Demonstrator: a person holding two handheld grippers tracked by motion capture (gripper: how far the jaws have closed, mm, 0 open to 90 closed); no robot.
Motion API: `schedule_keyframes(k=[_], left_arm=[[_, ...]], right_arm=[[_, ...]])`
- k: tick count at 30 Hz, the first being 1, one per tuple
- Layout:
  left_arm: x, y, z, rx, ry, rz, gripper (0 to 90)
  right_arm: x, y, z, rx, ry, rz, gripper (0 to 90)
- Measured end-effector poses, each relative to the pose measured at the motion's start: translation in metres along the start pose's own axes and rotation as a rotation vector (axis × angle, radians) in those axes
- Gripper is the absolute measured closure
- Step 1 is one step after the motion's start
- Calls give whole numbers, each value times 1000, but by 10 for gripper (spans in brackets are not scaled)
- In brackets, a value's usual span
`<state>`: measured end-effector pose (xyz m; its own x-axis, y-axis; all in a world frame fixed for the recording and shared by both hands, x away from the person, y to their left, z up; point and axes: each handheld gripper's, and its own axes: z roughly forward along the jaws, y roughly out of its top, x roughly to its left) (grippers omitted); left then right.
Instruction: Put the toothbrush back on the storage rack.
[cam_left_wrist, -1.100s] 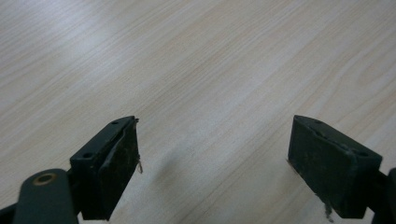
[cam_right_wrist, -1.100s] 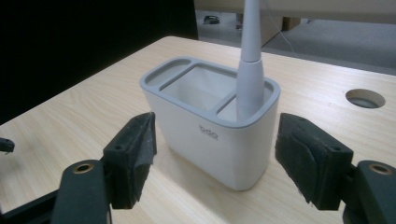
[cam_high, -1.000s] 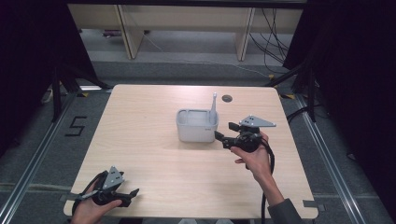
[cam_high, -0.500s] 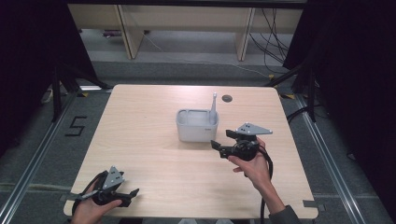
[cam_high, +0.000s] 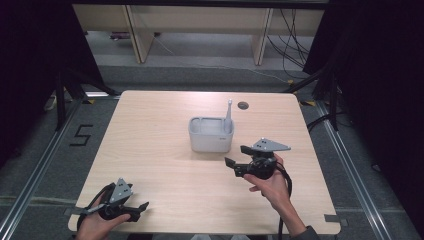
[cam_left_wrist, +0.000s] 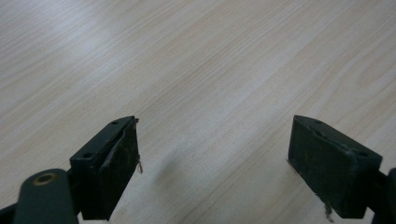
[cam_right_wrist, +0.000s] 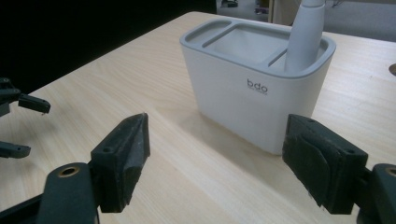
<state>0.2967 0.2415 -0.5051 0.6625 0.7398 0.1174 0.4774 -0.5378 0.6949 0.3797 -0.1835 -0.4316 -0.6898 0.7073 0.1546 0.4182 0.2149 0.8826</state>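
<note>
Two grippers sit over a wooden table. The left gripper rests at the near left edge, jaws spread wide with nothing between them. Mid-table stands a white holder with a grey handle upright in its right compartment. Just beside it, the right gripper hangs with jaws apart, empty.

The pale wood-grain desk shows fine straw-coloured streaks, with a small dark round hole toward 12 o'clock. At its middle stands a white plastic holder with a grey rim, lettered "bdo" in dark grey, and a light grey tapered handle rises from its 3 o'clock compartment. The black right tongs carry a grey three-cornered plate, as do the black left tongs at 7 o'clock.
</note>
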Motion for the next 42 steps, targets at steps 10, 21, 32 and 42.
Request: schedule_keyframes(k=[10,21,32,42], left_arm=[[0,0,0,-1,0,1,158],[0,0,0,-1,3,1,158],[0,0,0,2,3,3,158],[0,0,0,0,2,1,158]], right_arm=[[3,-8,-4,15,7,32,237],[5,-17,-9,19,22,41,236],[7,-27,-15,32,30,49,230],[9,-37,-23,39,28,37,228]])
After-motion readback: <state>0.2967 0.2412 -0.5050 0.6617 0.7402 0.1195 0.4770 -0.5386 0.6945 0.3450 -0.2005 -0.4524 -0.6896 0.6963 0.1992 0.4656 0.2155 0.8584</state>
